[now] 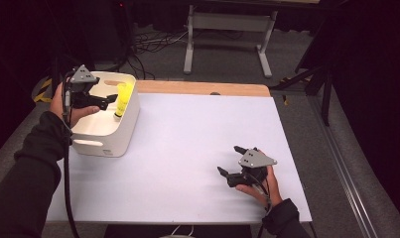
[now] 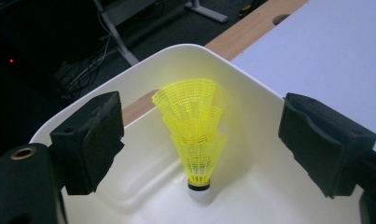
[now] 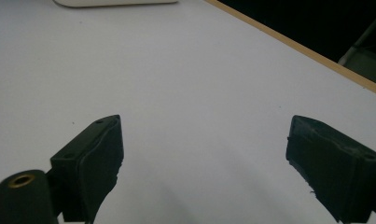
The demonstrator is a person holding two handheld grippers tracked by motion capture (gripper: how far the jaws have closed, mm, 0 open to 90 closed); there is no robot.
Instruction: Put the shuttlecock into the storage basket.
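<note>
Three yellow shuttlecocks (image 2: 195,135), nested in one stack, standing cork-down inside one white bin (image 1: 106,134), upper left of frame. White tabletop (image 1: 197,148), wooden far edge; dark room behind. Left gripper (image 1: 102,101) spread wide over bin, gripping nothing. Right gripper (image 1: 230,161) wide apart, lower right.

A bin (image 1: 110,134) sits on the table (image 1: 187,144) at its left side, close to the far edge. Inside the bin stands a stack of shuttlecocks (image 1: 122,99), cork end down, apparently three nested together, near the right wall. The left gripper (image 1: 105,101) hangs over the bin, just left of the stack. The right gripper (image 1: 230,161) sits low over the table's near right part, well apart from the bin.
</note>
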